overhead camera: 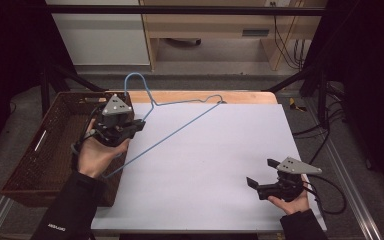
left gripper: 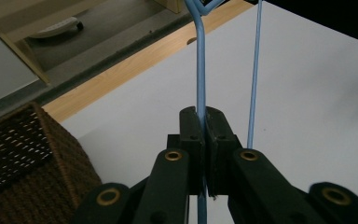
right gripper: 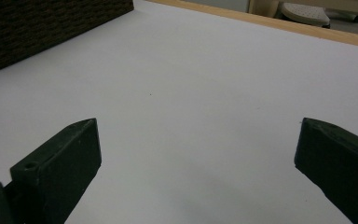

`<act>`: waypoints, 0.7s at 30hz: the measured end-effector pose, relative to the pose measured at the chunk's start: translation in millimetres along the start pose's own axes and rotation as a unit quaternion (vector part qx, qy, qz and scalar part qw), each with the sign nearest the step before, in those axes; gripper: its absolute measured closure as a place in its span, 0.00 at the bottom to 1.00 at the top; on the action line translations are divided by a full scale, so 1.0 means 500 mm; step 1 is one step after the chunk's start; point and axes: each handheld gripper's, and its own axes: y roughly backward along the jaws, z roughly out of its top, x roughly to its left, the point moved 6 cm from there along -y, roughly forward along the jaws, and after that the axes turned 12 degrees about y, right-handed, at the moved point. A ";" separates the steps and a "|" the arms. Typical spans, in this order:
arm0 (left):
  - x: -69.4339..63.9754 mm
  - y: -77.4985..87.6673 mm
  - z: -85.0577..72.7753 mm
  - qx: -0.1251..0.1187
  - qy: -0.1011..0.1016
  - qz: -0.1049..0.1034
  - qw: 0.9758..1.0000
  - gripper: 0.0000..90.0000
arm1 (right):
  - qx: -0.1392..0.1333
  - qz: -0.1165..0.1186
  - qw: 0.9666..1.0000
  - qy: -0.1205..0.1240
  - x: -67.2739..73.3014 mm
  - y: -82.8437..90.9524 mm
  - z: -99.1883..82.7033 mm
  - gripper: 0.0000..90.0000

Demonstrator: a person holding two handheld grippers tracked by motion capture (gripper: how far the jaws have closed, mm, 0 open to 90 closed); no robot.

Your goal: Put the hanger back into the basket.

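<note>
a: left gripper view: what has the left gripper [left gripper: 204, 135] got?
b: its jaws are clenched on the blue wire hanger [overhead camera: 180, 127], held over the white desk [overhead camera: 215, 165] beside the wicker basket [overhead camera: 45, 150].
a: and the right gripper [overhead camera: 261, 176]?
b: jaws spread wide, nothing between them, low over the desk.

Blue wire hanger, held off the tabletop

Light-blue thin wire hanger [overhead camera: 180, 117], triangular frame intact, hook uppermost at the far left (above the basket's corner). One wire runs between the closed jaws of the left hand-held gripper [left gripper: 206, 126]; its lower corner reaches down beside the forearm.
</note>
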 end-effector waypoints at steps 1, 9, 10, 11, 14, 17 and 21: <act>0.007 0.005 0.002 -0.001 0.000 0.001 1.000 0.97 | 0.000 0.000 1.000 0.000 0.000 0.000 0.000 0.01; 0.062 0.039 0.005 -0.001 0.008 0.005 1.000 0.97 | -0.002 0.000 1.000 -0.002 -0.001 0.004 0.001 0.01; 0.072 0.046 0.005 -0.004 0.010 0.011 1.000 0.97 | -0.003 0.000 1.000 -0.001 -0.002 0.004 0.001 0.01; 0.078 0.049 0.006 -0.010 0.017 0.014 1.000 0.97 | -0.003 -0.001 1.000 -0.003 -0.002 0.005 0.001 0.01; 0.102 0.063 0.004 -0.013 0.023 0.024 0.999 0.97 | -0.003 -0.003 1.000 -0.003 -0.002 0.005 0.001 0.01; 0.123 0.069 0.000 -0.024 0.034 0.032 0.999 0.97 | -0.002 -0.002 1.000 -0.002 -0.003 0.005 0.001 0.01; 0.149 0.077 -0.009 -0.024 0.044 0.044 0.998 0.97 | -0.001 -0.002 1.000 -0.002 -0.003 0.004 0.000 0.01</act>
